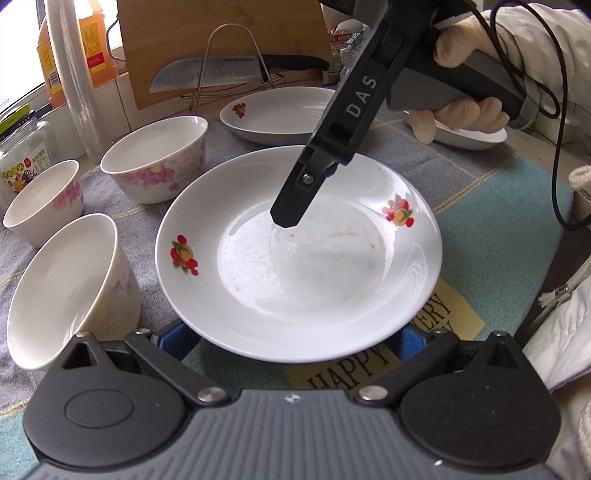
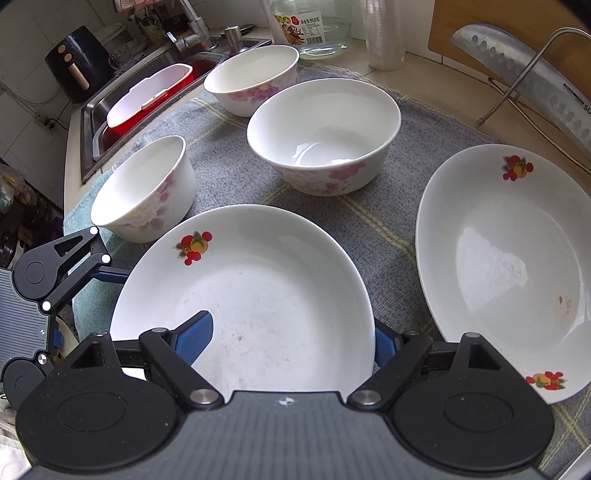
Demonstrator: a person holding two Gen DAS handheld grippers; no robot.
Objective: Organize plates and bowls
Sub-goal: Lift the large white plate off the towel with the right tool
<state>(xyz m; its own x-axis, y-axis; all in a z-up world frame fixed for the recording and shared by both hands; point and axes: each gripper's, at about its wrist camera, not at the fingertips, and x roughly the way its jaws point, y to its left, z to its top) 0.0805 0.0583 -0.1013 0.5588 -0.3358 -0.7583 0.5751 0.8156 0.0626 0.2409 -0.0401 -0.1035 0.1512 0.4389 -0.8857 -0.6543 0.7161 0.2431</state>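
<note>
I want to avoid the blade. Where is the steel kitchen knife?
The steel kitchen knife rests on a wire rack against the wooden cutting board, behind the far white fruit-print plate.

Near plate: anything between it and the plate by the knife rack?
Nothing visible: only grey cloth lies between the near plate and the plate by the knife rack; the large bowl sits behind that gap.

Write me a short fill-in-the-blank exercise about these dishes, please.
Bowls on the cloth number ___. Their flower pattern is coloured ___. The plate nearest the right gripper bears ___ decals.
Missing words: three; pink; fruit.
</note>
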